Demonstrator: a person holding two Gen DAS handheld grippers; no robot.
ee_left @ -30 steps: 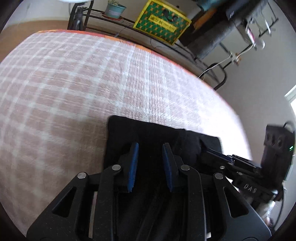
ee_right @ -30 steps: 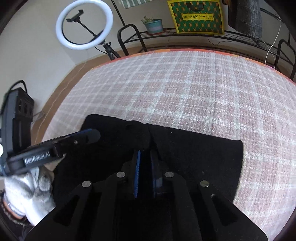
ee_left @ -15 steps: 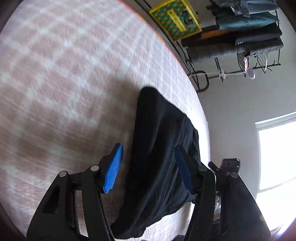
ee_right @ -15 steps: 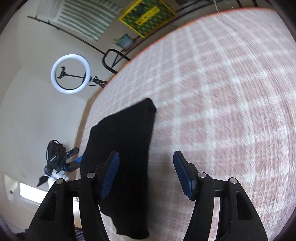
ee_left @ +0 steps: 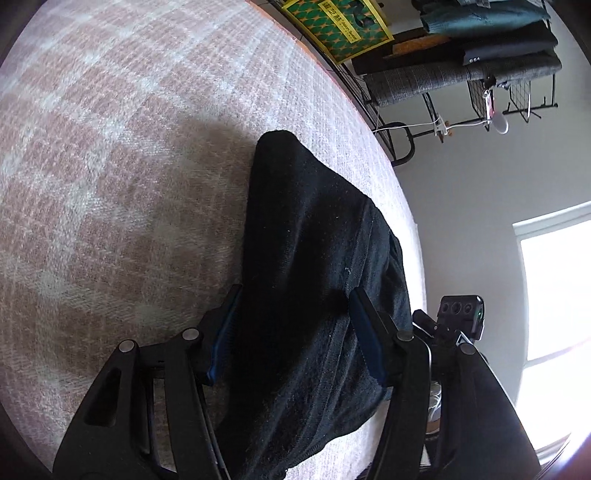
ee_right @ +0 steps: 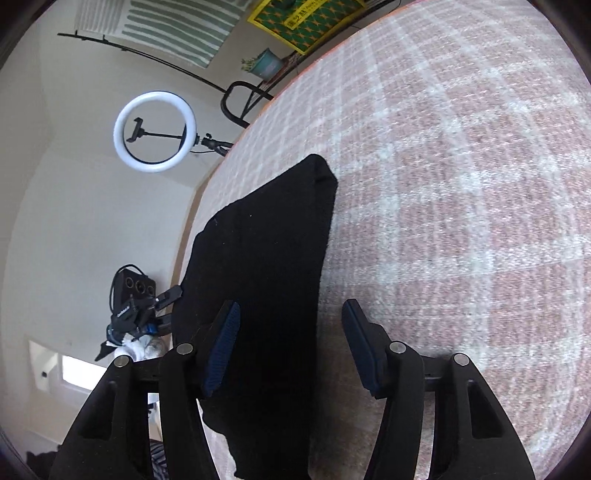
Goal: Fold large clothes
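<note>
A yellow-bordered green patterned bag (ee_left: pixel 334 22) at twelve o'clock bears yellow lettering; its characters are too small to read.

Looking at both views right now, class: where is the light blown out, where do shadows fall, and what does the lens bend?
Left wrist view: the window is blown out white; a soft shadow darkens the bedspread left of the black garment, whose folds are hard to read. Right wrist view: the ring light glows evenly; the bed edge bows into a curve, and dark corners frame both pictures.
</note>
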